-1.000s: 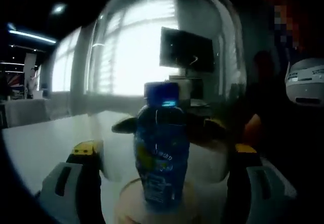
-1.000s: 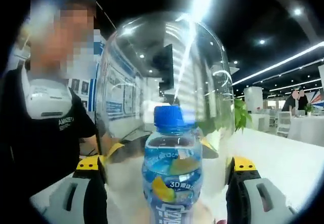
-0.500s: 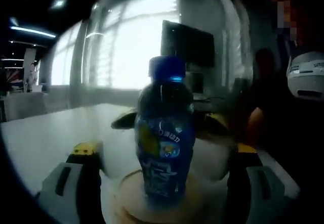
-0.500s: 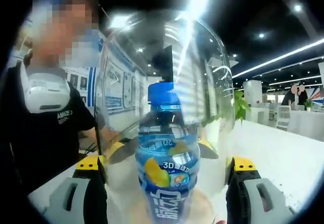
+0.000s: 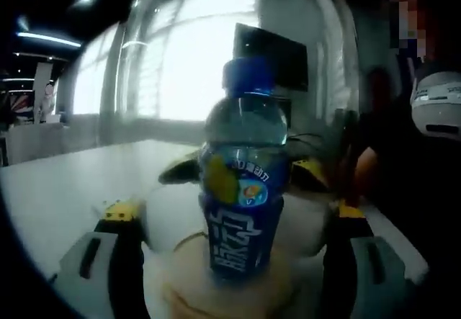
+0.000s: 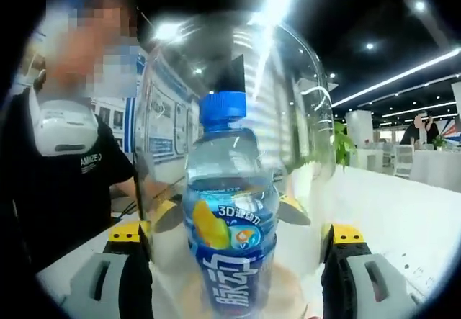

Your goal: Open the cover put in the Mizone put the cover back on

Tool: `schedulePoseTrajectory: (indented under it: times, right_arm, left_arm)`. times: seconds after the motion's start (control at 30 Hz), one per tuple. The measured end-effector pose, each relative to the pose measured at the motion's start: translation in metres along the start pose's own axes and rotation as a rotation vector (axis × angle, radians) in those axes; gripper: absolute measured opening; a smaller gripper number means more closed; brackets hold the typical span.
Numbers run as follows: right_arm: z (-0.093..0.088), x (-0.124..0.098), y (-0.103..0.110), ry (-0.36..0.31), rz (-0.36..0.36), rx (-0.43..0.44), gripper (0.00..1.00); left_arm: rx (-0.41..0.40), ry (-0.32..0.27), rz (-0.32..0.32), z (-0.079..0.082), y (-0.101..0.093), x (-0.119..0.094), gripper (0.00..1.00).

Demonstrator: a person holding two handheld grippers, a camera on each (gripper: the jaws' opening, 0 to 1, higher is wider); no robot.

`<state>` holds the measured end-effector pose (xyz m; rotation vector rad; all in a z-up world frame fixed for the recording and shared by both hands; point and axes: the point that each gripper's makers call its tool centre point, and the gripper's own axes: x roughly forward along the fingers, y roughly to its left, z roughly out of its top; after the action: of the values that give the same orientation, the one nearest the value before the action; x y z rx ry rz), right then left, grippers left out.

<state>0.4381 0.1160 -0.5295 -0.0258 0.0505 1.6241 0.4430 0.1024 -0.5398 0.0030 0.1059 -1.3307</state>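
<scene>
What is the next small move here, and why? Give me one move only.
Probably lower the clear cover straight down and seat its rim on the wooden base. The Mizone bottle already stands upright inside the dome, and the left gripper and right gripper hold the cover from opposite sides. Whether the rim has landed cannot be told.

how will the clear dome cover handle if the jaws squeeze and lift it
The clear dome cover looks thin, smooth and glossy, so it is probably light but slippery and may flex. It is tall beside its wooden base, and the Mizone bottle stands close inside, so tilting could knock it.
</scene>
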Motion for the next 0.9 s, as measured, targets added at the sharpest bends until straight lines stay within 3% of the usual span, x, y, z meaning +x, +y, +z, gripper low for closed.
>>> schedulePoseTrajectory:
  times: [0.2, 0.43, 0.67, 0.9]
  right_arm:
    - [-0.006, 0.000, -0.001, 0.028, -0.003, -0.016, 0.90]
    - [-0.010, 0.001, -0.001, 0.018, 0.000, -0.012, 0.90]
    - [-0.018, -0.008, -0.001, 0.020, 0.000, 0.002, 0.90]
    - [-0.017, -0.006, 0.000, 0.018, -0.001, -0.007, 0.90]
  left_arm:
    - [0.013, 0.034, 0.003, -0.010, 0.001, 0.001, 0.87]
    - [0.013, 0.038, 0.005, -0.011, 0.002, 0.000, 0.87]
    - [0.010, -0.021, 0.009, -0.010, 0.000, 0.007, 0.87]
    - [0.018, -0.021, 0.008, -0.010, 0.001, 0.005, 0.87]
